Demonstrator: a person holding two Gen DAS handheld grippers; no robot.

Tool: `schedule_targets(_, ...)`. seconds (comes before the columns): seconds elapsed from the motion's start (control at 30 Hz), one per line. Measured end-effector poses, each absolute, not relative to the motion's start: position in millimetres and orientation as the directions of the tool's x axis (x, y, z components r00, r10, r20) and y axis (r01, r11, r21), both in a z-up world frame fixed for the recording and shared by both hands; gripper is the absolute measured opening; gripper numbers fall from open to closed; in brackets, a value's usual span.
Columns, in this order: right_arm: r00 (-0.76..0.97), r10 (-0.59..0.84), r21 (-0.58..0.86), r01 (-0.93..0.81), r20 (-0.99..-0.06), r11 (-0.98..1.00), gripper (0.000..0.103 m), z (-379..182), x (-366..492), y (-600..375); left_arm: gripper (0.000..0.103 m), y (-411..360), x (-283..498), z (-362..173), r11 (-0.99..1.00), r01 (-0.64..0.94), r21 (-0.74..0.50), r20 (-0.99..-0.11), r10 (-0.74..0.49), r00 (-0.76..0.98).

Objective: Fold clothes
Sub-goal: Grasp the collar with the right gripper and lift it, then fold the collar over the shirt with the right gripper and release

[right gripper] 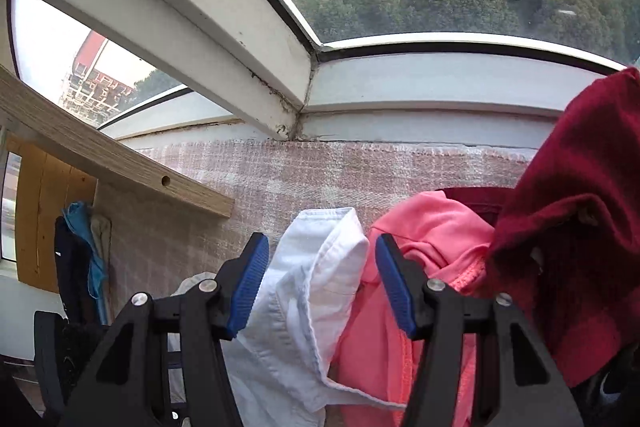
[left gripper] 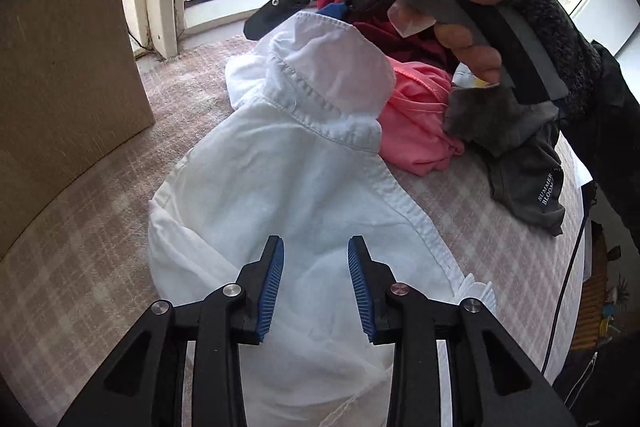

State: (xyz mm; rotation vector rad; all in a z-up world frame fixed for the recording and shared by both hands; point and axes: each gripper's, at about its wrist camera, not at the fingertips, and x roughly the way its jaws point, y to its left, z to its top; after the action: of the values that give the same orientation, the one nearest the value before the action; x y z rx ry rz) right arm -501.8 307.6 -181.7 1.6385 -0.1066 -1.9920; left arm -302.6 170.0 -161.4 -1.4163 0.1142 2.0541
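Item, white shirt (left gripper: 260,179): I see it spread rumpled on the checked surface (left gripper: 80,259), collar beside a pink garment (left gripper: 416,131); thin, limp, likely light, best pinched at collar or hem; left hand-held gripper (left gripper: 316,283) and right hand-held gripper (right gripper: 318,287) both agape, empty.

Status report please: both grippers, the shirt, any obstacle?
Left hand-held gripper open above white cotton shirt. Right hand-held gripper open at its collar. Pink garment and dark red garment crowd the right side.
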Motion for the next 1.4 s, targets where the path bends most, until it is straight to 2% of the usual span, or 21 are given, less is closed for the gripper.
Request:
schedule_targets(0.1,-0.072,-0.352,0.302,0.375,-0.933,-0.876,0.055,-190.6,-505.8,292.7,0.033,168.8,-296.4,-161.6,-0.795,-0.566,-0.219,-0.886,0.405,-0.227)
schedule_targets(0.17,-0.038,-0.345,0.305,0.383,-0.938,-0.872,0.054,-199.1,-504.7,287.6,0.033,163.8,-296.3,-161.3,-0.799,-0.559,-0.221,-0.887,0.402,-0.225)
schedule_targets(0.2,-0.021,-0.342,0.308,0.387,-0.939,-0.869,0.049,-203.2,-503.9,285.1,0.033,160.8,-295.7,-159.9,-0.8,-0.554,-0.23,-0.883,0.411,-0.228)
schedule_targets(0.23,-0.025,-0.36,0.323,0.39,-0.933,-0.863,0.025,-203.4,-502.2,285.2,0.033,158.1,-295.2,-159.3,-0.801,-0.55,-0.235,-0.88,0.416,-0.23)
schedule_targets(0.27,-0.032,-0.383,0.344,0.378,-0.923,-0.86,0.012,-202.0,-500.9,287.7,0.033,156.4,-294.8,-160.9,-0.804,-0.55,-0.226,-0.884,0.407,-0.23)
schedule_targets(0.33,-0.051,-0.45,0.406,0.352,-0.892,-0.843,0.008,-193.6,-496.4,296.0,0.033,152.9,-294.2,-164.3,-0.808,-0.551,-0.209,-0.893,0.388,-0.231)
schedule_targets(0.5,-0.128,-0.572,0.516,0.307,-0.81,-0.8,0.006,-153.2,-475.0,318.3,0.034,151.1,-292.2,-177.3,-0.8,-0.572,-0.182,-0.9,0.37,-0.231)
schedule_targets(0.7,-0.206,-0.608,0.54,0.306,-0.767,-0.784,0.006,-101.7,-424.0,323.6,0.035,147.6,-290.6,-176.8,-0.795,-0.579,-0.182,-0.9,0.372,-0.227)
schedule_targets(0.93,-0.322,-0.605,0.51,0.335,-0.728,-0.792,0.006,-43.0,-352.8,320.3,0.036,104.0,-256.4,-117.8,-0.81,-0.567,-0.15,-0.862,0.389,-0.326)
schedule_targets(1.0,-0.357,-0.592,0.485,0.347,-0.723,-0.802,0.006,-31.1,-325.8,319.2,0.04,85.0,-242.7,-99.4,-0.817,-0.559,-0.138,-0.847,0.39,-0.361)
schedule_targets(1.1,-0.379,-0.609,0.487,0.372,-0.697,-0.79,0.006,-13.4,-274.3,317.9,0.041,66.9,-231.6,-87.8,-0.824,-0.549,-0.136,-0.838,0.392,-0.38)
schedule_targets(1.23,-0.415,-0.596,0.445,0.408,-0.687,-0.797,0.006,-10.6,-192.1,314.2,0.041,47.5,-220.8,-79.5,-0.831,-0.538,-0.142,-0.833,0.393,-0.389)
schedule_targets(1.4,-0.384,-0.555,0.449,0.334,-0.738,-0.828,0.006,-58.4,-101.9,319.7,0.041,36.0,-212.6,-70.5,-0.819,-0.549,-0.165,-0.825,0.42,-0.378)
